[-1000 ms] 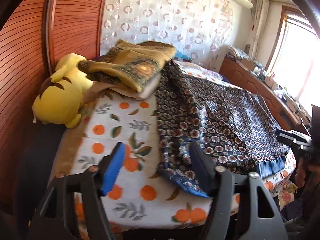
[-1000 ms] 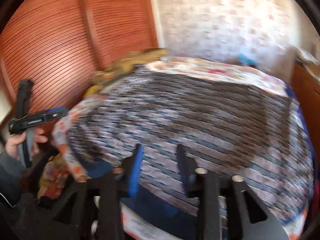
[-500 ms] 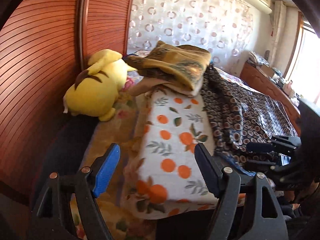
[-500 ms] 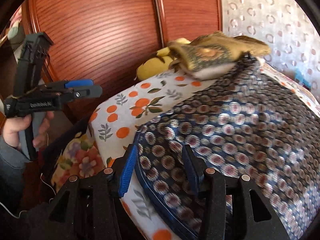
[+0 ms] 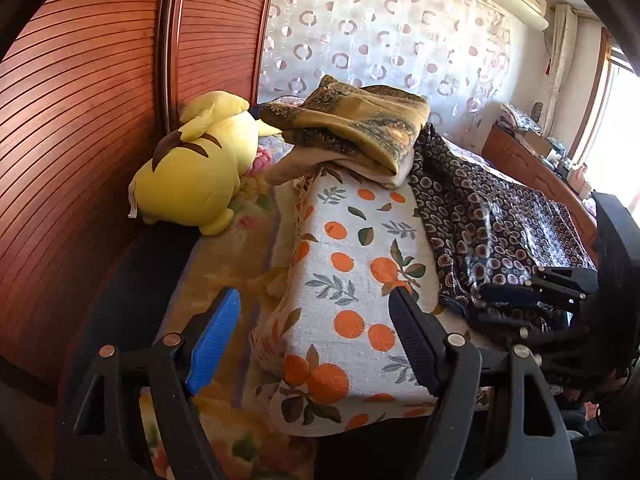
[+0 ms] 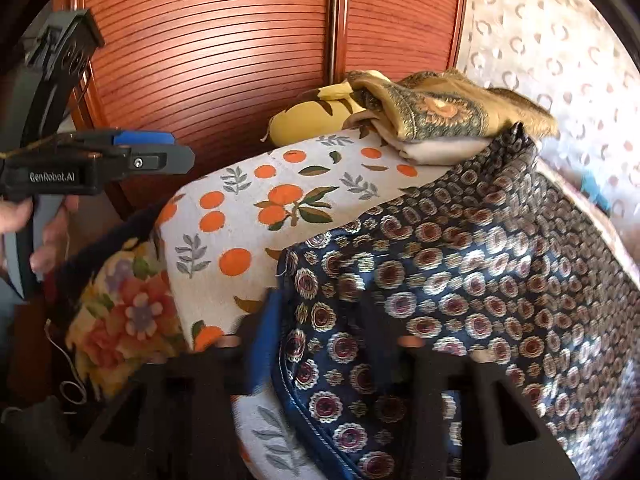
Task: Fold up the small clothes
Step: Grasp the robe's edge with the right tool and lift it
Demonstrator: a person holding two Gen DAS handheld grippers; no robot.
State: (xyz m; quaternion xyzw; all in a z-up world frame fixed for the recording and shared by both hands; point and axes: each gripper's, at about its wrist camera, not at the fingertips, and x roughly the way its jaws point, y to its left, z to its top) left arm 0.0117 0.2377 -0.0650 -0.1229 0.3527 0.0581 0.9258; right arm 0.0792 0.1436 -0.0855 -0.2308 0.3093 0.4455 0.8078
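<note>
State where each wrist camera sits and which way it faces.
Left wrist: on the left gripper, jaws open, facing along the white orange-print cloth toward the yellow plush toy; right gripper shows at right.
Right wrist: on the right gripper, jaws just closing with the navy ring-patterned garment edge between them; left gripper and a hand show at left.
Shared: cloth, garment, toy.

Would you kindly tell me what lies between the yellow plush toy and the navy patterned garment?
The orange-print cloth lies between the yellow plush toy and navy patterned garment, in the left wrist view.
</note>
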